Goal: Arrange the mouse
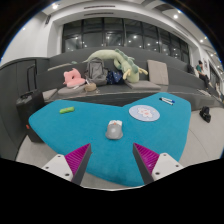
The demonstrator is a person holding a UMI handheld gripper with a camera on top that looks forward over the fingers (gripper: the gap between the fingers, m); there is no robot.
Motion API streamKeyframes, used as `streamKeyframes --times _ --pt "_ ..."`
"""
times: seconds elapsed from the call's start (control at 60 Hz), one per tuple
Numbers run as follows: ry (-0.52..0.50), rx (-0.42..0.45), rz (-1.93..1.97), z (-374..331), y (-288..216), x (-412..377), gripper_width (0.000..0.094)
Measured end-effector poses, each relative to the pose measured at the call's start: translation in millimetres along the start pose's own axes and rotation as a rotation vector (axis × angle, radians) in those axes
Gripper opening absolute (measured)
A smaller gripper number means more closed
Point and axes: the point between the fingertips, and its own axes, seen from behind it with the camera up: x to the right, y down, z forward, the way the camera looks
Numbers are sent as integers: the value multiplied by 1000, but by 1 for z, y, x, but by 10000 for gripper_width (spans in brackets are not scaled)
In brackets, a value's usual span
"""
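Observation:
A small grey mouse [114, 129] lies on a teal mat [70, 132] that covers the tabletop, just ahead of my fingers and centred between them. My gripper [113, 160] is open and empty, its magenta pads [78, 156] spread wide at either side, short of the mouse. A white round disc [145, 112] lies on the mat beyond the mouse to the right.
A small green object [66, 109] lies on the mat at the far left. Beyond the mat stand a desk with a pink plush toy [72, 77], a grey bag [97, 70] and a green plush toy [125, 64]. Windows line the back wall.

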Motion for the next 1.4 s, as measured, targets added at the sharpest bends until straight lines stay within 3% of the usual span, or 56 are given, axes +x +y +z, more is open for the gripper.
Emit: streamKeyframes --times 0.433,0.8,1.2,1.25,1.3,1.317,1.4 --pt "32 16 -23 97 -1 18 850" --pt "67 -49 -20 181 -2 26 847" --pt "75 -125 5 221 -6 25 840" --pt "68 -120 1 222 -7 24 807" --pt "40 -119 -2 225 -8 17 542" --pt "36 -121 -1 225 -7 16 501" --pt "34 -121 -15 225 -7 16 431"
